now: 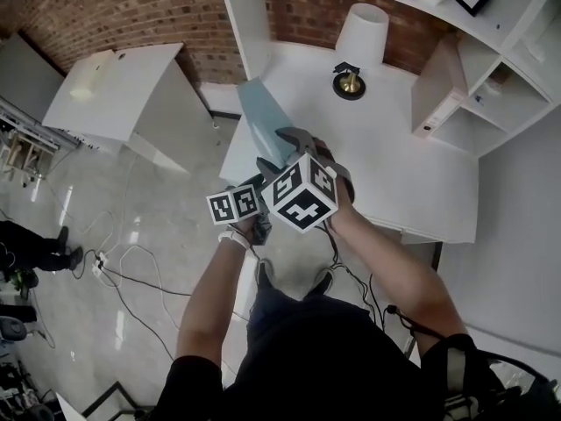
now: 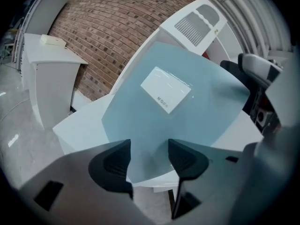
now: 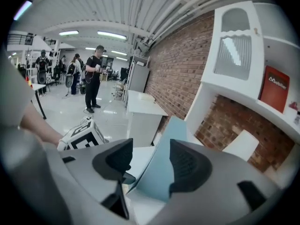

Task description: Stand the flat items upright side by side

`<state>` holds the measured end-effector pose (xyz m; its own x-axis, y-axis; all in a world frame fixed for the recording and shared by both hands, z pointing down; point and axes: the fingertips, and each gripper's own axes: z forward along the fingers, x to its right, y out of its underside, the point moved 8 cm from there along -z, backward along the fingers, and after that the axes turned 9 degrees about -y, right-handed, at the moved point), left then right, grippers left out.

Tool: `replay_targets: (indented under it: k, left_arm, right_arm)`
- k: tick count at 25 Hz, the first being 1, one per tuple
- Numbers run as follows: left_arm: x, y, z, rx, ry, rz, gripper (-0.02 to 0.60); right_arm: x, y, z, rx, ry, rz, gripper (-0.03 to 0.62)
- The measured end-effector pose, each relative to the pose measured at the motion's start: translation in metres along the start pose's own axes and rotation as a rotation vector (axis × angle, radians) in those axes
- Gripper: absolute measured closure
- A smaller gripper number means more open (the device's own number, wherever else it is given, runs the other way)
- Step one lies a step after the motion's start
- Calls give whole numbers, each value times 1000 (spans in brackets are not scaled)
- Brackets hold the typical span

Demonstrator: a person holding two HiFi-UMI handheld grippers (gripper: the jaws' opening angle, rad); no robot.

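Your right tongs [image 3: 151,159] grasp the pale blue book [image 1: 261,117] over the left edge of the desk [image 1: 412,156]; your left tongs [image 2: 149,153] stand released around its corner.

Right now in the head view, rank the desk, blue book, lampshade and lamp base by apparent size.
1. desk
2. blue book
3. lampshade
4. lamp base
The blue book and lampshade look close; the book is held nearer the camera.

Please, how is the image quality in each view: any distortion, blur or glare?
Head view: sharp, evenly lit; the glossy grey floor shows reflections. Left gripper view: strong fisheye bending and dark corners; the pale blue flat item with a white label is clear. Right gripper view: same bending; the long ceiling lights glare, distant people look small.
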<state>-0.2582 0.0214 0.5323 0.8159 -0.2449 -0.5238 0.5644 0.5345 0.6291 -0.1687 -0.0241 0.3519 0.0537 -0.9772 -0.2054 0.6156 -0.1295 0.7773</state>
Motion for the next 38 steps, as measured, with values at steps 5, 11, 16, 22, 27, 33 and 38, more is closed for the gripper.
replay_targets:
  k: [5,11,16,22,27,33,38]
  left_arm:
    - [-10,-6,-7,-22,71,14,333]
    - [-34,-18,-11,-94,150,89,333]
    - [-40,-22,-6,-146,187,167,333]
    - [-38,-25,-13,-190,229,247,333]
    - [-45,-27,-25,-201,235,257,333]
    - [-53,-23,-24,-207,225,233,333]
    - [-60,-19,-22,-209,210,205,333]
  right_arm:
    - [13,-6,-37,332,40,226,318]
    - [12,41,-77,582,163,470,255]
    - [-14,110,-53,502,201,563,209]
    - [-36,152,1,384,197,603,186]
    - [-39,154,38,335,160,600,171]
    - [-27,157,53,322,173,597,166]
    - [-23,155,62,314,205,584,241]
